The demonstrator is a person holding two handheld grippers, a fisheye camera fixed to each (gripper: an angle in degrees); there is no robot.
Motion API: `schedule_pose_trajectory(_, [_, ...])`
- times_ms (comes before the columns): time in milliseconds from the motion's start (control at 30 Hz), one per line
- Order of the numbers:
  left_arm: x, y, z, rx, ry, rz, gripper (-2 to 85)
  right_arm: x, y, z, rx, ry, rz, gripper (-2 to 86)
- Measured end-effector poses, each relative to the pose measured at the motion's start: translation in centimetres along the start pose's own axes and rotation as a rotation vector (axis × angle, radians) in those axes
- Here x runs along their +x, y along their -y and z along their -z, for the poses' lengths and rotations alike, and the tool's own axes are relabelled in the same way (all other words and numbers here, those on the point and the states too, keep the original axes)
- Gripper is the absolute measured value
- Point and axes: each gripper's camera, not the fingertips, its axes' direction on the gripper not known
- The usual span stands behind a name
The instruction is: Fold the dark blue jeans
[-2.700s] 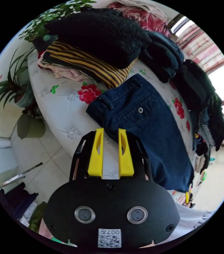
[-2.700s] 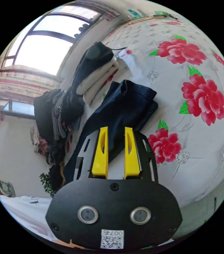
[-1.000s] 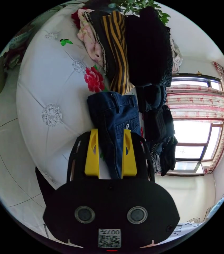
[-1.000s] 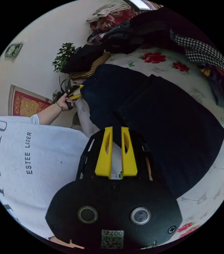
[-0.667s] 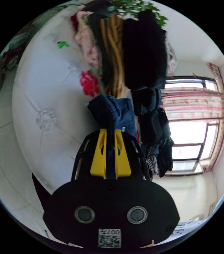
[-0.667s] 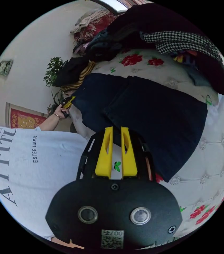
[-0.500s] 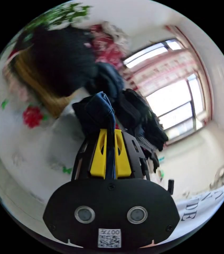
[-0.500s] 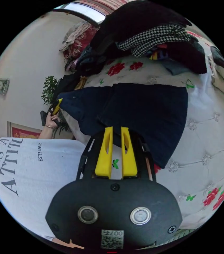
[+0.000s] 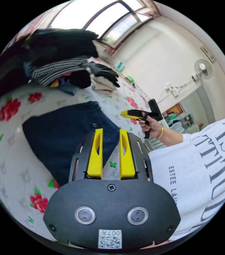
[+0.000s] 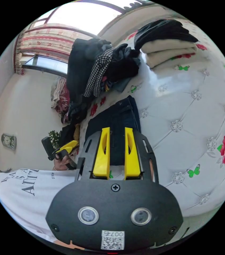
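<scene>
Left tool [image 9: 111, 132] now empty (jeans [image 9: 62, 132] released)

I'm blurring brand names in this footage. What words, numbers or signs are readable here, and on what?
"ESTEE LA": small print on the person's white T-shirt, cut off by the gripper's body.
"ATTITU": large print on the same shirt, running out of the picture; the line above it is too cropped to read.
Red wall sign: too small to read.
Code sticker: digits tiny and mirrored, not readable.

Bright daylight from window [image 9: 102, 16] (blown out); sharp centre; fisheye-warped edges w/ slight blur.
</scene>
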Motion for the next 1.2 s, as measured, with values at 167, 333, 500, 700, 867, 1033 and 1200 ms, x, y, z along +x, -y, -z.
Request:
schedule_pose_trajectory(167, [-7.5, -4.3, 0.4, 0.101, 0.120, 0.339, 12.3, 4.9, 0.4, 0.6, 0.000, 0.042, -0.100, 10.1])
schedule_pose_trajectory(333, [-13.6, -6.3, -3.5, 0.087, 0.176, 0.555, 14.4, 7.9, 2.9, -3.8, -0.144, 0.055, -0.105, 10.7])
schedule_pose_trajectory(500, [-15.8, -4.2, -13.6, -0.077, 0.132, 0.603, 10.8, 8.5, 5.1, -6.8, -0.227, 0.046, -0.034, 8.2])
schedule_pose_trajectory(700, [-12.6, 0.3, -16.4, -0.067, 0.097, 0.484, 4.7, 9.4, 5.7, -6.3, -0.261, 0.262, -0.007, 5.3])
schedule_pose_trajectory(867, [-5.2, 8.3, -18.9, -0.021, -0.025, 0.262, 4.3, 7.5, 5.7, -1.3, -0.098, 0.277, 0.092, 3.7])
schedule_pose_trajectory(1033, [5.3, 22.5, -23.5, -0.005, -0.045, -0.114, 4.6, 5.3, 9.0, 9.3, 0.186, 0.177, 0.248, 2.9])
schedule_pose_trajectory(1200, [10.8, 37.9, -27.6, 0.066, 0.025, -0.316, 5.7, 2.3, 14.0, 15.3, 0.462, -0.031, 0.352, 3.4])
